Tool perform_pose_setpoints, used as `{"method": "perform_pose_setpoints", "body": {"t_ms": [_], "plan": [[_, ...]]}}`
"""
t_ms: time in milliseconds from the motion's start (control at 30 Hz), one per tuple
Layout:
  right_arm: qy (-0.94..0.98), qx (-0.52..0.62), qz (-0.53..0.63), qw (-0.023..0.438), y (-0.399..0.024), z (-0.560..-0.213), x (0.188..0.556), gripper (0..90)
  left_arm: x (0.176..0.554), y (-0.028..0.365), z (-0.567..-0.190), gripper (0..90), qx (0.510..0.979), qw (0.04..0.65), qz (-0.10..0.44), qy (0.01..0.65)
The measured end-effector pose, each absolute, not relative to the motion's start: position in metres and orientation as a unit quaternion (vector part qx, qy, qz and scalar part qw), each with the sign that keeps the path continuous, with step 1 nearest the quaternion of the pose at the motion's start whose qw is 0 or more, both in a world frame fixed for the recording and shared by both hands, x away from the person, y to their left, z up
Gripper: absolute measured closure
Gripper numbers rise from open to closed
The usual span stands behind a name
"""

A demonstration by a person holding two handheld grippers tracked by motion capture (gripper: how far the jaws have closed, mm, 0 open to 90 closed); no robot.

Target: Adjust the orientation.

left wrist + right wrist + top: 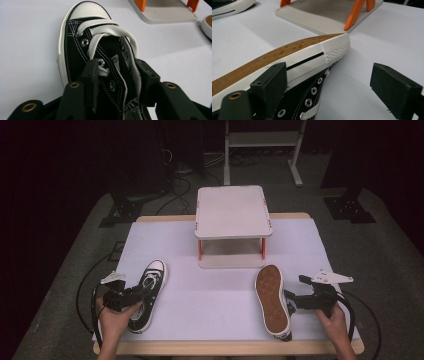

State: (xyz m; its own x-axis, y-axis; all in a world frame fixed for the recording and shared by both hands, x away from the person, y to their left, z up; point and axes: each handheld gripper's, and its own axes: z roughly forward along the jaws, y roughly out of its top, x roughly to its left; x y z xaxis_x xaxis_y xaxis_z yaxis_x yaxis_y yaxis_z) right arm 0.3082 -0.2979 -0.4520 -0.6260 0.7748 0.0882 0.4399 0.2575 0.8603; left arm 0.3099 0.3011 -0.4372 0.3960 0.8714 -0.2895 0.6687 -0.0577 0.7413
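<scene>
A black high-top sneaker with a white toe cap stands upright at the front left of the table. My left gripper is shut on its upper near the ankle opening, one pad outside the eyelet row and the other against the far wall. The second sneaker lies on its side at the front right, brown sole facing left. My right gripper stands open beside it; one jaw is close to the sole's edge, the other is well apart over bare table.
A beige two-tier stand with orange legs stands at the middle back of the white table cover. Cables trail from both grippers over the table's front corners. The dark floor holds stands and a metal frame behind.
</scene>
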Motion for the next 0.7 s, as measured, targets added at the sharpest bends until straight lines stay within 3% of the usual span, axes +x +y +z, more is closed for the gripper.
{"method": "perform_pose_setpoints", "body": {"t_ms": [400, 700], "plan": [[0.772, 0.392, 0.469, 0.177, -0.298, -0.452, 0.309, 13.8, 0.318, 0.316, -0.443, 74.0, 0.719, 0.45, 0.065, 0.526], [0.772, 0.393, 0.468, 0.177, -0.298, -0.452, 0.309, 13.8, 0.316, 0.336, -0.454, 76.3, 0.654, 0.528, 0.009, 0.542]]}}
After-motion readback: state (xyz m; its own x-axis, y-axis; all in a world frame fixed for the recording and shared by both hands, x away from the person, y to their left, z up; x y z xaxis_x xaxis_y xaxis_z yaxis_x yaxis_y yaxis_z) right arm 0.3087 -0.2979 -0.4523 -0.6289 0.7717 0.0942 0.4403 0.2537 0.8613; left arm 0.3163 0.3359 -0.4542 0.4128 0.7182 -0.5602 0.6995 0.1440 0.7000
